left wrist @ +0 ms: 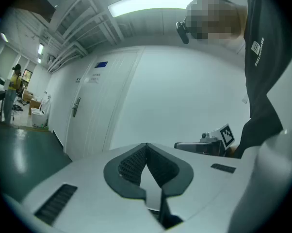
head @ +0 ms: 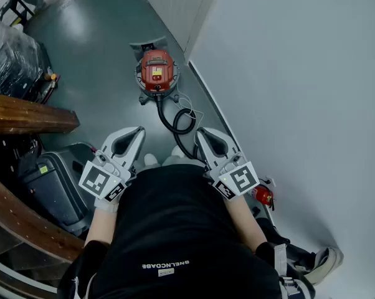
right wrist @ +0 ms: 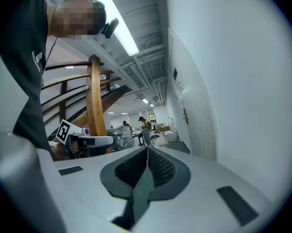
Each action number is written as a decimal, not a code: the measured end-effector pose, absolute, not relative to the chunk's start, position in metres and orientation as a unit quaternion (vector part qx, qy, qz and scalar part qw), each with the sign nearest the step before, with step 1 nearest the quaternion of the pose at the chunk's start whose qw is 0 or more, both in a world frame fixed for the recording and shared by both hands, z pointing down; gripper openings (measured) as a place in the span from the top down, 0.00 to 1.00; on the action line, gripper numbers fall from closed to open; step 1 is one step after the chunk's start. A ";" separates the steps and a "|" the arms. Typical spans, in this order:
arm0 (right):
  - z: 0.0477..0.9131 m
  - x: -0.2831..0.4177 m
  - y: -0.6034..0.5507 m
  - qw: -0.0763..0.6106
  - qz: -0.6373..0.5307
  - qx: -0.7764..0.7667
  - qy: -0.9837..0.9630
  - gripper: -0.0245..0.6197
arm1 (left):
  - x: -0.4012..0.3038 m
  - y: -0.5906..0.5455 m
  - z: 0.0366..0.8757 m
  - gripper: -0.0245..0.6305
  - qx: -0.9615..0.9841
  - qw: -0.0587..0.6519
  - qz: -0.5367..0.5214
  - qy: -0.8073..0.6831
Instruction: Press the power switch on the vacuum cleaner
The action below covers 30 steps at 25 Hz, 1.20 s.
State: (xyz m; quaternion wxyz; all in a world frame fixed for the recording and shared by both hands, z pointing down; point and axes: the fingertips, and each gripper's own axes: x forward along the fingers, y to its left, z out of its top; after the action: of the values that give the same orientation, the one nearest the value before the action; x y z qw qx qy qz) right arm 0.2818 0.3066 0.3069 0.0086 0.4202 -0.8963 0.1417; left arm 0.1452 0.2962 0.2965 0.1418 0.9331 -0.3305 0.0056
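The vacuum cleaner (head: 156, 71) is a small red drum on a grey wheeled base. It stands on the grey-green floor close to the white wall, well ahead of me. Its black hose (head: 180, 121) loops back toward my feet. My left gripper (head: 136, 131) and right gripper (head: 203, 133) are held side by side against my chest, far short of the vacuum. The left gripper (left wrist: 146, 145) has its jaws shut with nothing between them, and so does the right gripper (right wrist: 147, 149). Both gripper views face the wall and ceiling, so neither shows the vacuum.
A white wall (head: 299, 92) runs along the right, with a white door (left wrist: 95, 110) further on. A wooden stair beam (head: 25, 114) and a dark case (head: 53, 182) crowd the left. Plastic-wrapped goods (head: 13, 61) sit at far left. A small red object (head: 262, 195) lies by my right side.
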 end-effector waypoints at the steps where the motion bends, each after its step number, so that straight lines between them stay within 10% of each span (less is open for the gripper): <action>1: 0.307 0.283 0.306 0.008 0.142 0.421 -0.896 0.91 | 0.146 0.295 0.297 0.94 0.932 0.142 0.005 -0.334; 30: 0.333 0.304 0.228 -0.005 0.195 0.383 -0.903 0.91 | 0.150 0.233 0.330 0.94 0.905 0.173 0.023 -0.387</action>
State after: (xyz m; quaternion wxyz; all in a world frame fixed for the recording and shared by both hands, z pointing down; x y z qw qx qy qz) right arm 0.3036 0.2275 0.3334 -0.0050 0.3825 -0.9032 0.1946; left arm 0.1500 0.2327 0.3298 0.1727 0.9055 -0.3870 0.0230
